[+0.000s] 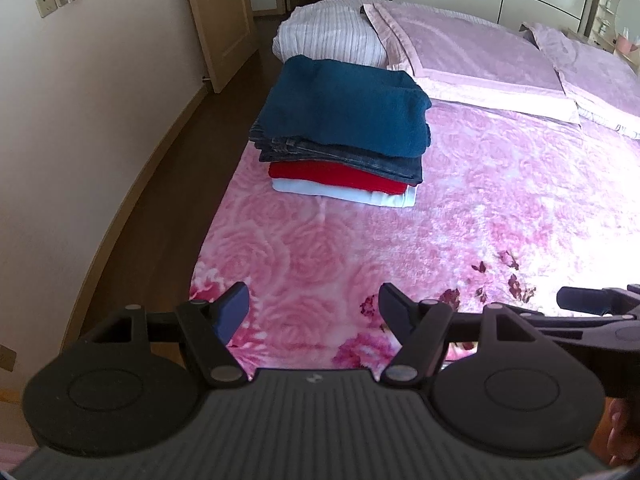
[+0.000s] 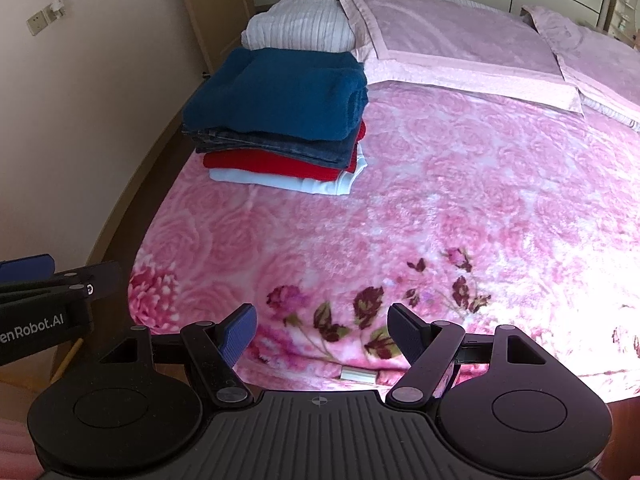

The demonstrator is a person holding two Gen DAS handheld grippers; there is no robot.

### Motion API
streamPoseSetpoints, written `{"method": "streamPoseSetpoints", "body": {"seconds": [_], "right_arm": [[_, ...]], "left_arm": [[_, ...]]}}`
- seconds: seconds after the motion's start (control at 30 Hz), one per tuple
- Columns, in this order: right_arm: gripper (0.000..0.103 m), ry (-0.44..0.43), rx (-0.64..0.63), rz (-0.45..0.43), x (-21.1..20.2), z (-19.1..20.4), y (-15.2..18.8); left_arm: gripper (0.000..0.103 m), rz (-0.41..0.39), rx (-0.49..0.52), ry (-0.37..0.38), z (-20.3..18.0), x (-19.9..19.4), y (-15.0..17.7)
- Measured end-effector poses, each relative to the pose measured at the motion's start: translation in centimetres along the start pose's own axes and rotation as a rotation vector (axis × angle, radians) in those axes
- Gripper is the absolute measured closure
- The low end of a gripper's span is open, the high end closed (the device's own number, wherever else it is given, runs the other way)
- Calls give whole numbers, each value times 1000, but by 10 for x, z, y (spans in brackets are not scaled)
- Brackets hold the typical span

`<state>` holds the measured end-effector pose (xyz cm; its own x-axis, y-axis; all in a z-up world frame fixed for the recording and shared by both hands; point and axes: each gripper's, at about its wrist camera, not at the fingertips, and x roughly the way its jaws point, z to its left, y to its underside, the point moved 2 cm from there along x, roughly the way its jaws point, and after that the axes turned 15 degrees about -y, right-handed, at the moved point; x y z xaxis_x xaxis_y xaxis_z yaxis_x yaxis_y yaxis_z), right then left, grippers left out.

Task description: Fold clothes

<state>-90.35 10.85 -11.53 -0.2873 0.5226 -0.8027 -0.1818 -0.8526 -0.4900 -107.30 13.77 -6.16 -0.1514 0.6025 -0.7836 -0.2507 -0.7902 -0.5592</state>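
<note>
Both the left tool (image 1: 314,312) and right tool (image 2: 322,330) hang released over the bed (image 2: 440,200); the folded pile (image 1: 344,136) near its left edge looks soft and floppy, best gripped by folded edges.

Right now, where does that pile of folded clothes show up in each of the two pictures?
Left wrist view: the pile of folded clothes sits upper centre, near the bed's left edge.
Right wrist view: the pile sits upper left, same edge.
Shared landmark: the white ribbed pillow just behind it.
</note>
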Motion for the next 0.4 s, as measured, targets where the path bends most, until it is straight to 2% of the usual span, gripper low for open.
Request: {"method": "streamPoseSetpoints", "body": {"seconds": [0.2, 0.4], "right_arm": [[28, 14, 33, 15, 20, 1, -16], [28, 34, 57, 21, 43, 8, -37]], "left_arm": [[35, 15, 28, 17, 6, 25, -18], [35, -8, 58, 10, 15, 52, -43]]}}
